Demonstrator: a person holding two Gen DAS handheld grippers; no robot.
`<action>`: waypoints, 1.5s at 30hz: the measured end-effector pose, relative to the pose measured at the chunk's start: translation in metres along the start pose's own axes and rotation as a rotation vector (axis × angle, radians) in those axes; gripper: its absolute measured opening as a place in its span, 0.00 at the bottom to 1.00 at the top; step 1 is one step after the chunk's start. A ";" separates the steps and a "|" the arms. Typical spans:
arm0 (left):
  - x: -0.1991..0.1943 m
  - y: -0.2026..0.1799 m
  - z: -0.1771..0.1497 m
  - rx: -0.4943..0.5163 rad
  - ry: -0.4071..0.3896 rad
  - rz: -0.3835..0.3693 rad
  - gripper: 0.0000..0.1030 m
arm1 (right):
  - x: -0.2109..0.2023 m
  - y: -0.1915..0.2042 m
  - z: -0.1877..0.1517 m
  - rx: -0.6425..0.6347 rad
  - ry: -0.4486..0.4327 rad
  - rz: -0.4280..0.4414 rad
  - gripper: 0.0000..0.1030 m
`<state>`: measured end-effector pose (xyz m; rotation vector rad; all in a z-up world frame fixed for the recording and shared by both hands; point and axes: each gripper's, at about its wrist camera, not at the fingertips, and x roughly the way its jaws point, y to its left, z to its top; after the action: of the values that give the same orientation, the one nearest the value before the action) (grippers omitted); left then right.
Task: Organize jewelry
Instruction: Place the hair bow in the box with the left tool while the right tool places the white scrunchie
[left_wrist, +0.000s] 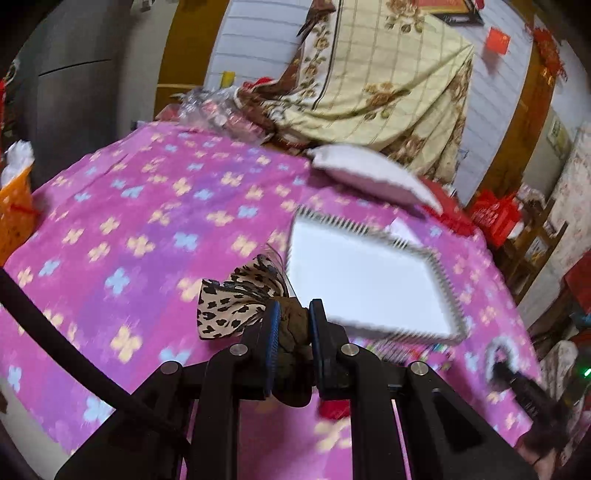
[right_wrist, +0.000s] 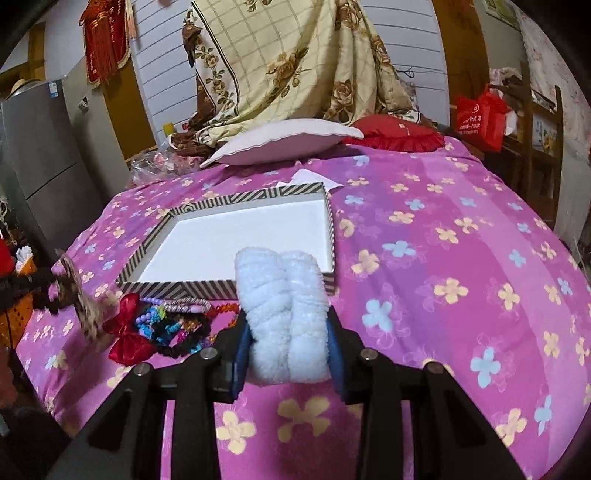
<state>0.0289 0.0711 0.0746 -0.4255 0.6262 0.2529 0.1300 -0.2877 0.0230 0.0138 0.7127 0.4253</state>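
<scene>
Two items being carried: left hand-held gripper (left_wrist: 291, 325) clenching leopard bow (left_wrist: 236, 299), right hand-held gripper (right_wrist: 286, 332) grasping fluffy scrunchie (right_wrist: 282, 314). Striped box (right_wrist: 258, 195) at 12 o'clock lying empty; jewelry pile (right_wrist: 166, 325) at 9 o'clock waiting.

Motion-blurred striped box (left_wrist: 369, 280)

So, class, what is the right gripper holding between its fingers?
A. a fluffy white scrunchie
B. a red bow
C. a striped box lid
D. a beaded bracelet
A: the right gripper is closed on the fluffy white scrunchie, while the red bow lies on the bedspread.
</scene>
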 end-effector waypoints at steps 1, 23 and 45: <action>-0.001 -0.005 0.011 -0.002 -0.018 -0.019 0.00 | 0.002 0.001 0.005 0.000 -0.002 -0.010 0.36; 0.169 -0.048 0.010 0.110 0.173 0.006 0.00 | 0.148 0.006 0.052 0.055 0.111 -0.003 0.37; 0.192 -0.040 -0.010 0.112 0.268 0.060 0.14 | 0.163 0.032 0.035 -0.048 0.158 -0.010 0.99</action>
<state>0.1885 0.0504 -0.0387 -0.3348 0.9125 0.2183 0.2503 -0.1911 -0.0480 -0.0692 0.8577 0.4371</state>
